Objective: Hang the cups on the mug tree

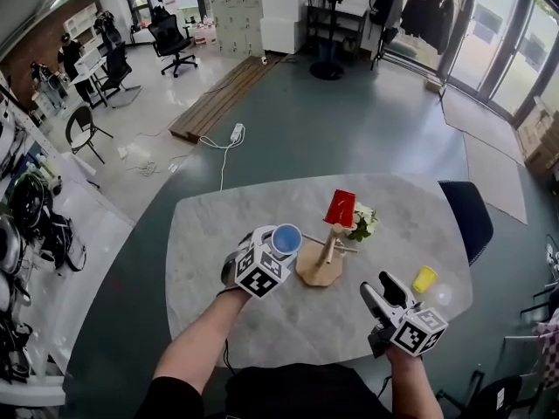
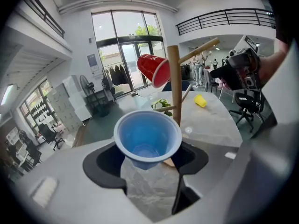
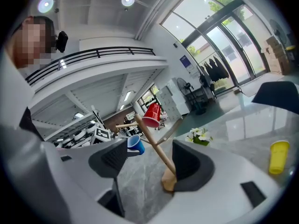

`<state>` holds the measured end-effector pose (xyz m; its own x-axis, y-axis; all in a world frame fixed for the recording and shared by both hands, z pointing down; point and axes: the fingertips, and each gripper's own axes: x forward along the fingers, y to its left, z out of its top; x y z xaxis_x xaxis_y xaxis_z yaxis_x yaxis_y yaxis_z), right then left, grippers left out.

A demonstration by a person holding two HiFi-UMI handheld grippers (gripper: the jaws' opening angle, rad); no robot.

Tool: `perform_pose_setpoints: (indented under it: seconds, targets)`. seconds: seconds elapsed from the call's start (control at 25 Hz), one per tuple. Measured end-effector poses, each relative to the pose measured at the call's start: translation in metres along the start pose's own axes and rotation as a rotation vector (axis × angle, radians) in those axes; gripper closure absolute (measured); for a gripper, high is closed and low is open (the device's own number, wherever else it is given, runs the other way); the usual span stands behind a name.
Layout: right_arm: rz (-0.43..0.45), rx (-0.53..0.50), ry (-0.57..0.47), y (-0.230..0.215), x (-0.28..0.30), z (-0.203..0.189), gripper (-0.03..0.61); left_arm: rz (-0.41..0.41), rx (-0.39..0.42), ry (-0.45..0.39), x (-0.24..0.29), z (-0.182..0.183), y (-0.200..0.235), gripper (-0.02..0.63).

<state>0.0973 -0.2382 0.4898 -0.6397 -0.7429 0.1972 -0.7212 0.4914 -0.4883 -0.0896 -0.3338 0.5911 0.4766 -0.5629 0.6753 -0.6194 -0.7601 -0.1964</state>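
**Blue cup up at the mug tree, red one already hung**

Clock directions are taken from the person's side of the table, with the mug tree as the centre of the dial.

The wooden mug tree (image 1: 325, 256) stands about mid-table on the marble table (image 1: 288, 326). A red cup (image 1: 341, 208) is hung mouth-down on a peg up at 12 o'clock.

The left gripper (image 1: 272, 244) has the blue cup (image 2: 147, 136). Its jaws are spread pretty wide but clamped on the cup's sides. The cup is tipped over, so its open mouth faces back along the gripper. It's off the table, just beside the tree's trunk at roughly 9 to 10 o'clock, near it but not on any peg.

The right gripper (image 1: 377, 286) is down at about 4 o'clock, jaws apart with nothing in them. It's aimed toward the tree, and its own view looks through the gap at the tree's trunk and base.

A yellow cup (image 1: 424, 278) stands upright on the marble out at 3 o'clock, well clear of the tree and just past the right gripper. Right beside it there's something see-through (image 1: 442, 295). It might be a clear cup, but it's too faint to tell.

A little bunch of white flowers (image 1: 362, 223) sits close behind the tree at 1 o'clock.
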Motion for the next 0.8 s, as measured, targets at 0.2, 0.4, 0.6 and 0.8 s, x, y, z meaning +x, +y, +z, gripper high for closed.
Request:
perform_pose_setpoints:
  seconds: [0.2,0.4,0.6,0.8]
  targets:
    - [0.003,0.008,-0.009,-0.01,-0.01,0.003,0.268,0.013,-0.022,0.044,0.005,-0.009,0.002,0.311]
    - [0.007,0.012,-0.008,-0.016,-0.017,0.004,0.272,0.01,0.02,0.075,0.012,-0.004,-0.006,0.311]
    - [0.005,0.017,-0.011,-0.02,-0.024,0.003,0.273,0.031,0.124,0.094,0.016,0.01,-0.007,0.311]
    - [0.001,0.031,-0.018,-0.022,-0.03,0.002,0.275,0.073,0.286,0.137,0.014,0.017,-0.012,0.311]
